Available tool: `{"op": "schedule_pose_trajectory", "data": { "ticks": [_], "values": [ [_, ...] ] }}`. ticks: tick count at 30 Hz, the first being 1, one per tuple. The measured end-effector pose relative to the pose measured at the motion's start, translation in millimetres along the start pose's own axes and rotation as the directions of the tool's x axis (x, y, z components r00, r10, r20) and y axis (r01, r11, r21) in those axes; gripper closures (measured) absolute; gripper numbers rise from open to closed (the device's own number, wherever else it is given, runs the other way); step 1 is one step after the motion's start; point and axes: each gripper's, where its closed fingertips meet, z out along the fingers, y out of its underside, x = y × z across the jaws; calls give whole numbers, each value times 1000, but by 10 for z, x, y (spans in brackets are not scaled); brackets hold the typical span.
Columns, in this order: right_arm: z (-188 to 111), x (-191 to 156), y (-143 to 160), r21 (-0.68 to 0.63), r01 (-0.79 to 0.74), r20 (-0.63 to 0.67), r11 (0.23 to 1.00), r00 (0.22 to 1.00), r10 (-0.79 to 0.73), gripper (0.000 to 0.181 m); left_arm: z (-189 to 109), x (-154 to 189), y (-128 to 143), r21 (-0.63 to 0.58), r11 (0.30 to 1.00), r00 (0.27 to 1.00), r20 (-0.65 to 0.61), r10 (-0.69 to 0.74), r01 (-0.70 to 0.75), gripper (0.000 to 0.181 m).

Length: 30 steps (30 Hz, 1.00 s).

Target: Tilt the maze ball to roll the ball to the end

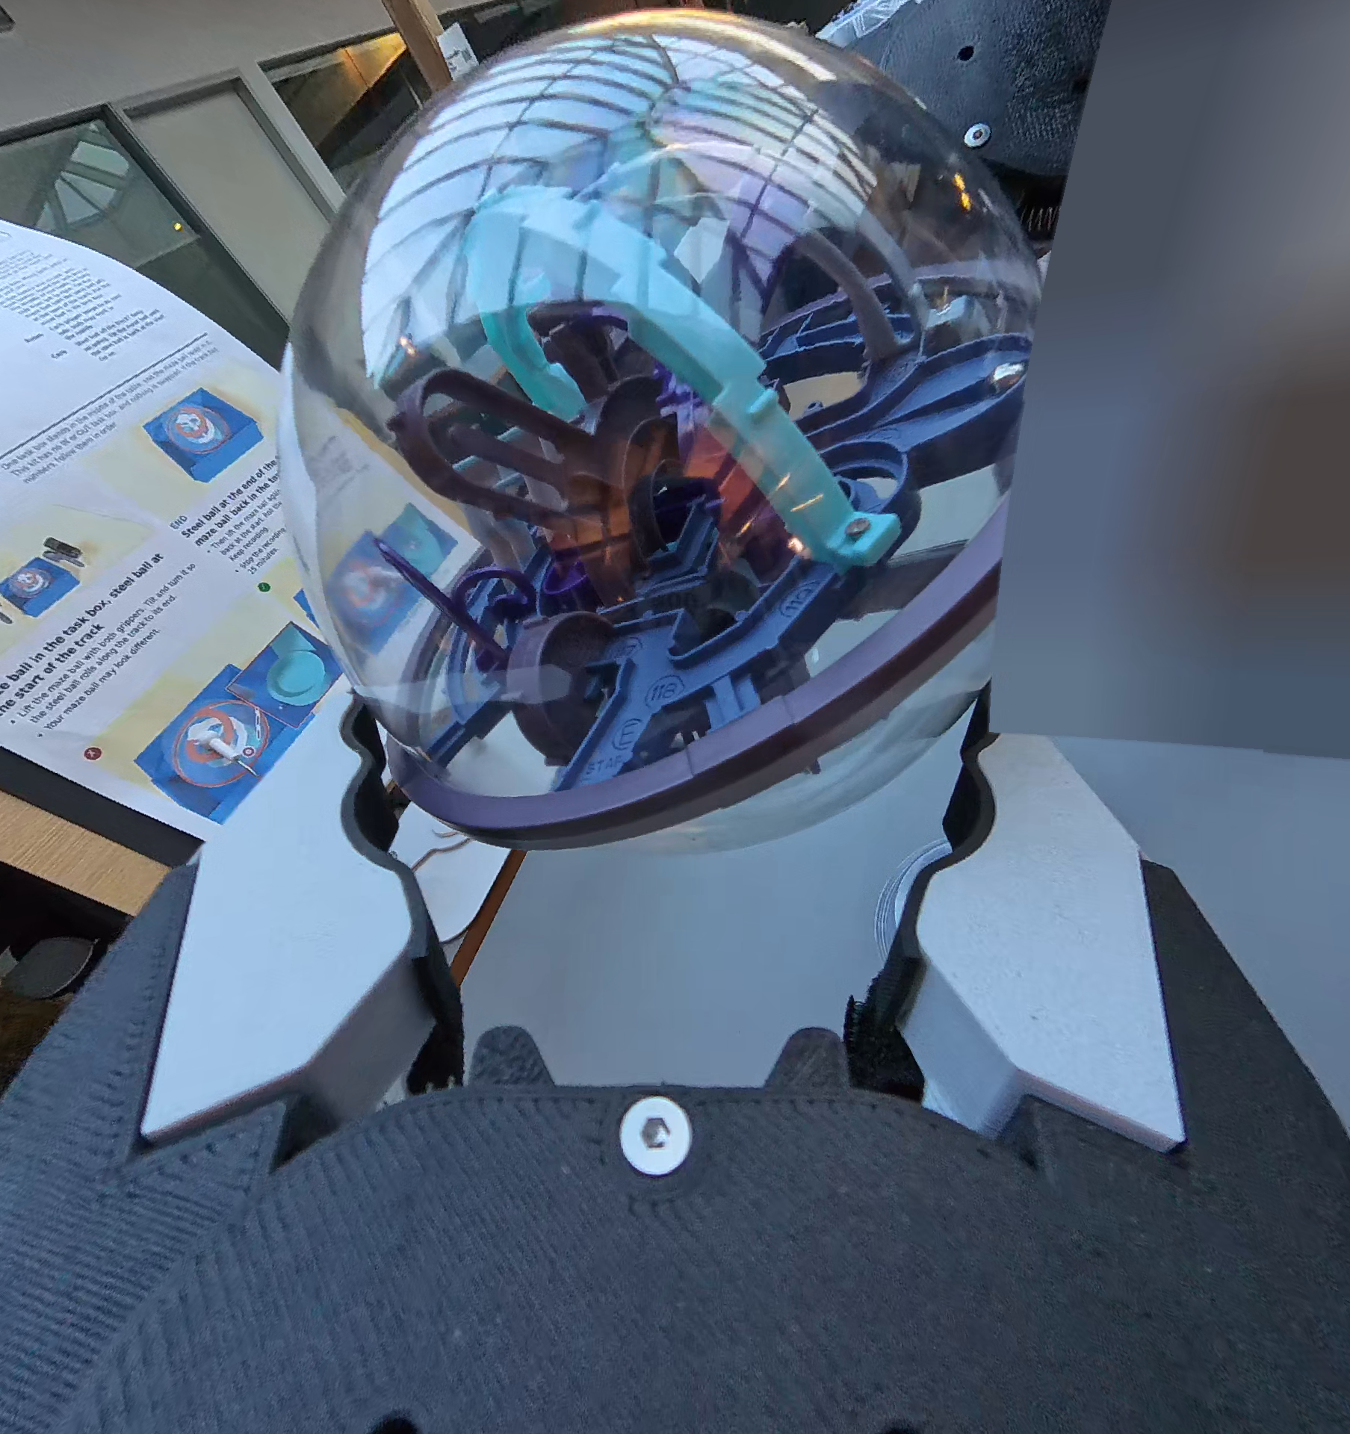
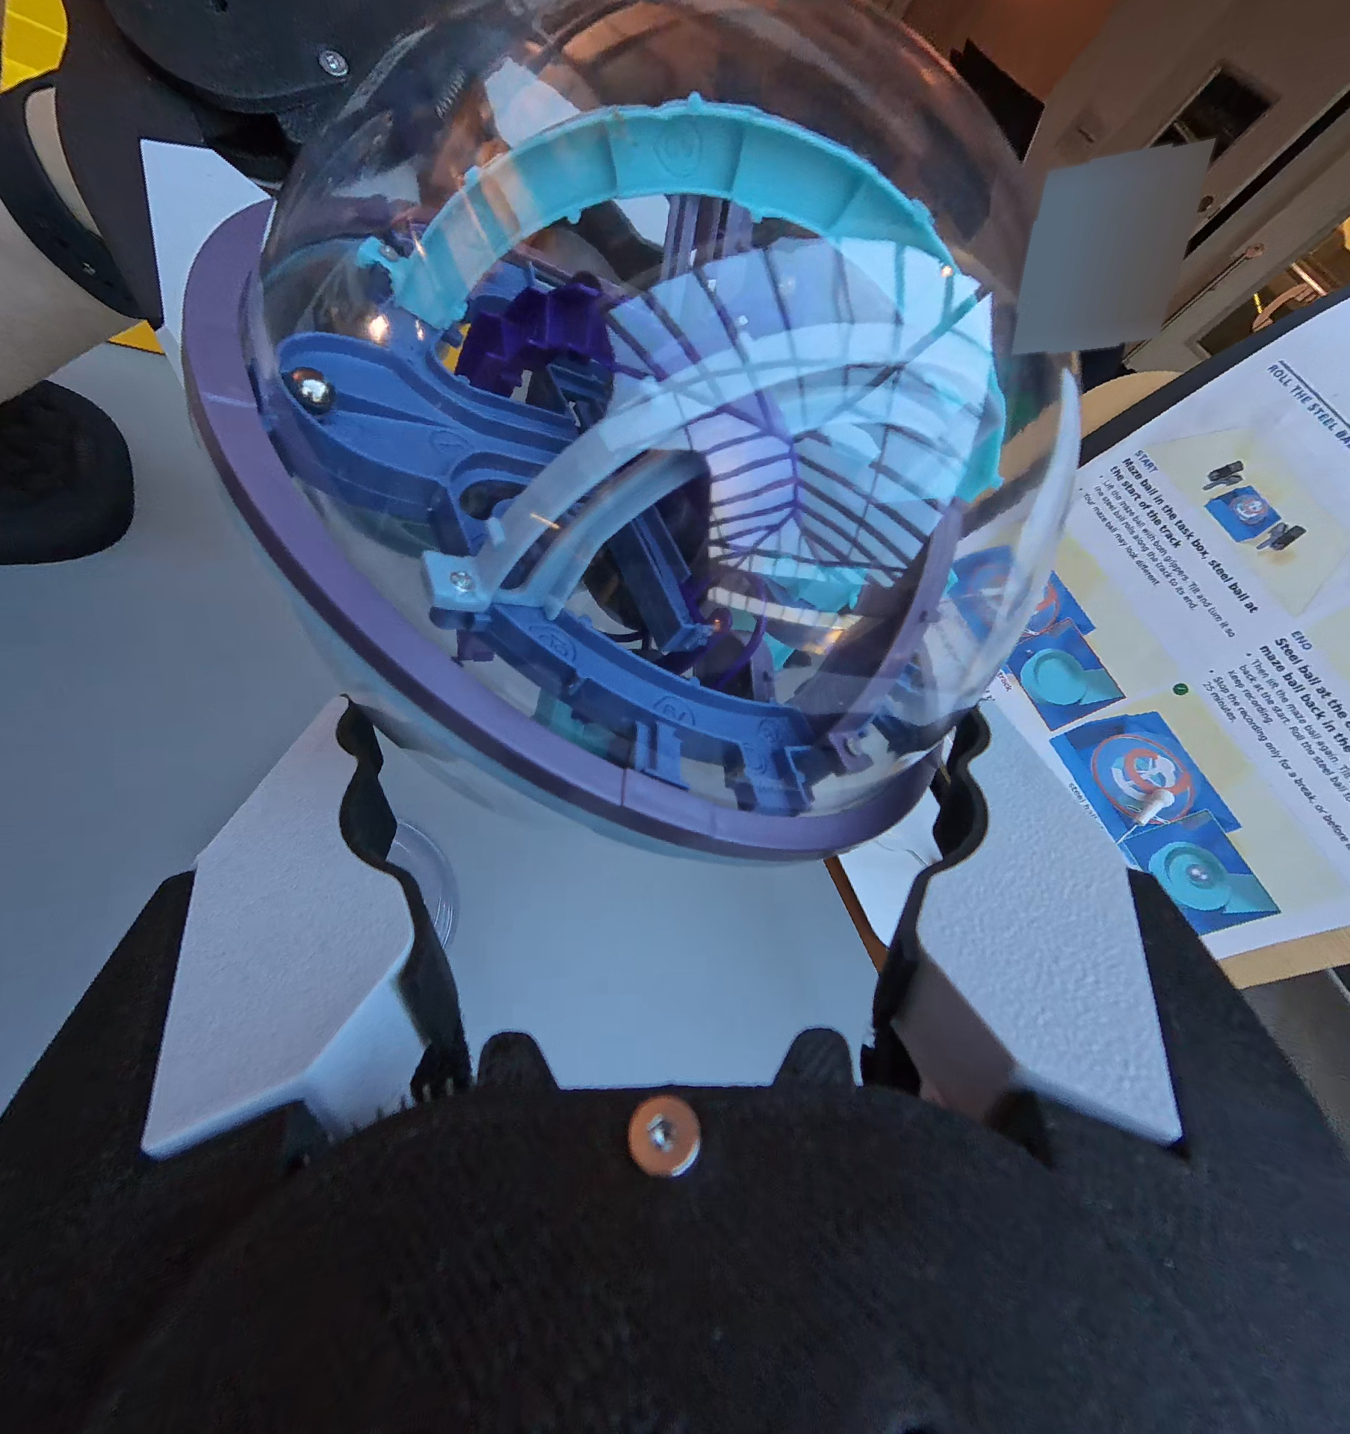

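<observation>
Two grippers clamp one maze ball between them, held above a white tabletop.

The left gripper (image 1: 668, 745) and the right gripper (image 2: 656, 745) each grip the maze ball (image 1: 656, 434) by its lower rim, one from each side. One steel ball (image 2: 313, 386) rests on the blue track near the purple equator ring (image 2: 330, 574). One instruction sheet (image 1: 105, 497) lies beside. Only the right wrist view shows a sleeve (image 2: 12, 233) behind the opposite gripper.
</observation>
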Motion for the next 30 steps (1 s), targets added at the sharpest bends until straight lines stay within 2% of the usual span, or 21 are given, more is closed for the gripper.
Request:
{"op": "schedule_pose_trajectory", "data": {
  "ticks": [30],
  "values": [
    [72, -19, 109, -22, -65, 45, 998, 997, 66, 38, 39, -1, 107, -42, 997, 998, -23, -59, 58, 37]
  ]
}}
